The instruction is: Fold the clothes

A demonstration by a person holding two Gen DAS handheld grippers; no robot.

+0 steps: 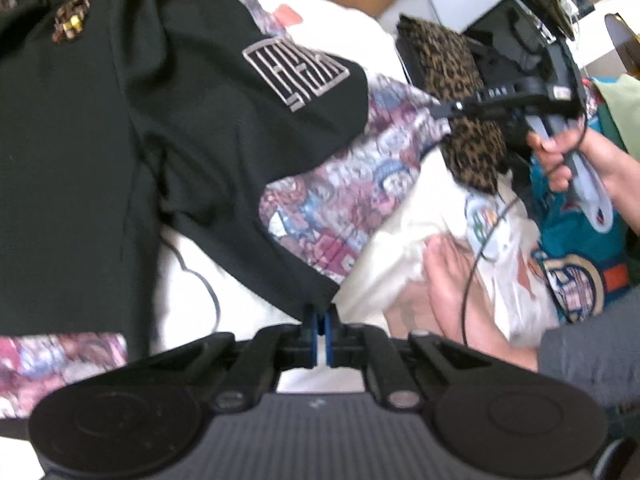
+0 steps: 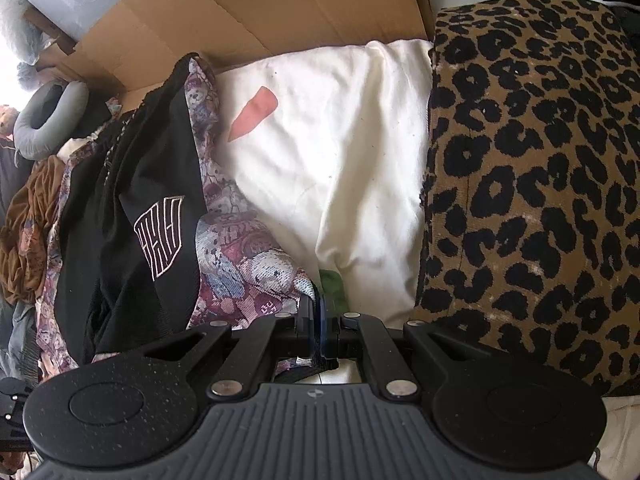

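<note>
A black shirt with a grey embroidered logo on its sleeve lies spread over a teddy-bear patterned cloth. My left gripper is shut on the shirt's lower edge. Farther right, a hand holds my right gripper, whose tips pinch the patterned cloth's edge. In the right wrist view the right gripper is shut on a corner of the patterned cloth. The black shirt lies to its left.
A leopard-print cushion stands at the right beside a white pillow, with cardboard behind. A grey neck pillow and brown cloth lie far left. A teal garment and what looks like a bare foot are at the right.
</note>
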